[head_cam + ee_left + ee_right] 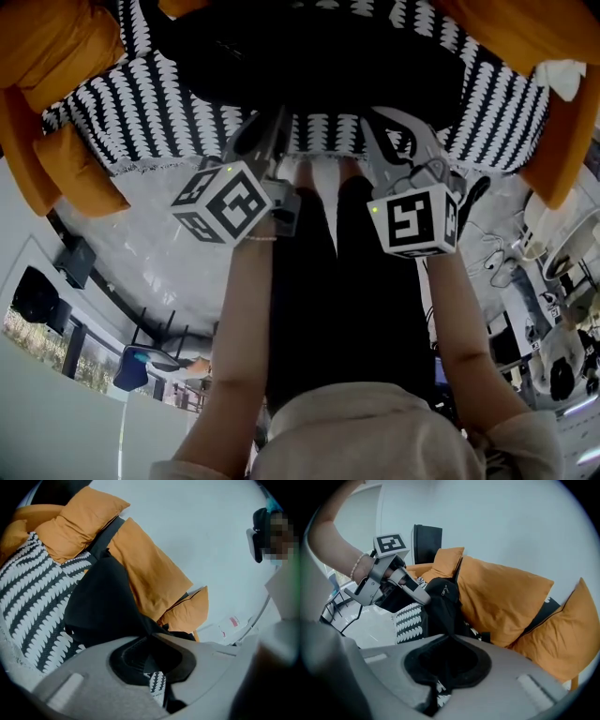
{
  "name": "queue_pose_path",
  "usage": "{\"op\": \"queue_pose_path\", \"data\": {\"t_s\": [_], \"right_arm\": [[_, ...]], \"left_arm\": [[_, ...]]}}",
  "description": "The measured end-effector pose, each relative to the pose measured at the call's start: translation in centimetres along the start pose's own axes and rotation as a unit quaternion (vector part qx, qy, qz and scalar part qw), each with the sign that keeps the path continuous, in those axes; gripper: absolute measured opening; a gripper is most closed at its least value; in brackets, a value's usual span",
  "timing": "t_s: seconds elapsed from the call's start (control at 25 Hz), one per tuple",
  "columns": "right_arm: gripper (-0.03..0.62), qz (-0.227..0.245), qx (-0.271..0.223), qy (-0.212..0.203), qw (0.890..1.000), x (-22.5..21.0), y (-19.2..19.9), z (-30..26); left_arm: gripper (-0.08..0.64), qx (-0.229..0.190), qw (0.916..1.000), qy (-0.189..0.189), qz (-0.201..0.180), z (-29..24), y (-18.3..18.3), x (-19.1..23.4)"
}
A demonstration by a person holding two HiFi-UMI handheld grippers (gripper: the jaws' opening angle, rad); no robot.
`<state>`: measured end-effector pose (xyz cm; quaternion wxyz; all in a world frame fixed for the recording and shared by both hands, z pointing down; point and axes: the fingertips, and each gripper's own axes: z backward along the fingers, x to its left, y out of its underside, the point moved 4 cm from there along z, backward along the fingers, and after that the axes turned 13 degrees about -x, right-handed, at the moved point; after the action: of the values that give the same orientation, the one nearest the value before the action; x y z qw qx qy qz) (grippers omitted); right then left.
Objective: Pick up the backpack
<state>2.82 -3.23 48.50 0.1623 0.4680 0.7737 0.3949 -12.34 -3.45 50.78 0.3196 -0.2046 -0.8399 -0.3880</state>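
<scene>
now lifting the backpack (pixel 309 58) off the striped blanket (pixel 141 112), with left gripper (pixel 277 116) and right gripper (pixel 377 118) both squeezed shut on its black cloth. next: raise both evenly, gently.

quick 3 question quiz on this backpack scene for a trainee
1. True or false: the left gripper and the right gripper are both shut on the black backpack.
2. What lies under the backpack?
3. The cushions are: a) blue, b) orange, c) green.
Key: 1 true; 2 a black-and-white patterned throw; 3 b.
</scene>
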Motion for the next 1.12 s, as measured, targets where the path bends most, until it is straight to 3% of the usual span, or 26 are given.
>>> {"op": "queue_pose_path", "data": {"t_s": [0.48, 0.6, 0.8, 1.12], "right_arm": [[0.012, -0.005, -0.018, 0.024, 1.000, -2.9, -4.9, 3.4], [0.011, -0.009, -0.028, 0.033, 0.999, -3.6, -5.4, 4.3], [0.011, -0.066, -0.051, 0.031, 0.996, -4.0, -7.6, 6.7], [0.011, -0.101, -0.091, 0.032, 0.990, -4.9, -12.1, 10.0]], "left_arm": [[0.011, -0.033, 0.9977, 0.060, -0.003, 1.1, -3.3, -4.6], [0.011, -0.041, 0.9960, 0.076, -0.022, 1.3, -3.8, -6.1], [0.011, -0.060, 0.9925, 0.098, -0.040, 3.3, -5.9, -8.7], [0.011, -0.101, 0.9847, 0.129, -0.059, 6.4, -10.1, -13.1]]}}
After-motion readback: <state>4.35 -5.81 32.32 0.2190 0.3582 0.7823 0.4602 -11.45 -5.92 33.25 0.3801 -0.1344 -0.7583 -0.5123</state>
